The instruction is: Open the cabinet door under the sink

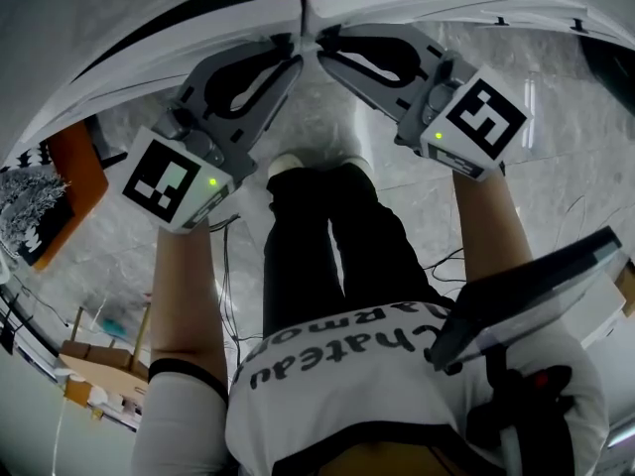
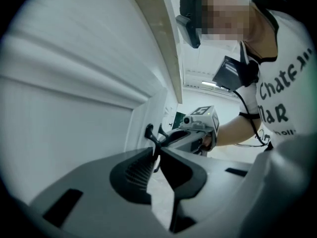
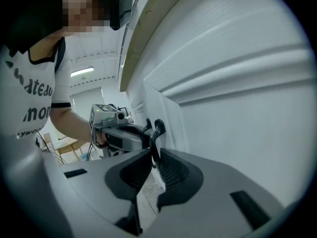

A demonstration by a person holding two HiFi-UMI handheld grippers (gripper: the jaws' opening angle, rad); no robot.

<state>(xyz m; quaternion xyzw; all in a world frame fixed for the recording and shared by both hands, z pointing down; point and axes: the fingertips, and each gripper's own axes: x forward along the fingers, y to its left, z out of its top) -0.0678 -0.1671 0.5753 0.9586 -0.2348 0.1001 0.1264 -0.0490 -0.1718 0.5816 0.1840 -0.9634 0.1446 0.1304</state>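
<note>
1. The cabinet has two white doors, the left door [image 1: 198,28] and the right door [image 1: 446,3]. They meet at a middle gap [image 1: 305,13].
2. Each door has a small black handle just beside the middle gap: the left handle [image 2: 149,132] and the right handle [image 3: 158,128].
3. The left gripper [image 2: 156,151] has its jaws squeezed tight on the left handle. The right gripper [image 3: 154,151] has its jaws squeezed tight on the right handle. The two grippers sit very close, one on each side of the middle gap.
4. The doors look shut, or open only a tiny crack. I think the pull is only just starting.
5. The handles are thin and smooth, and the jaws hold only a little bit of each. A crooked pull could make the jaws slip off.
6. The grippers are so close at the middle gap that they could bump each other if one door swings and the other does not.
7. The person's shoes [image 1: 288,165] stand on the floor [image 1: 327,117] right in front of the middle gap. The doors could hit the legs if the person does not step back.
</note>
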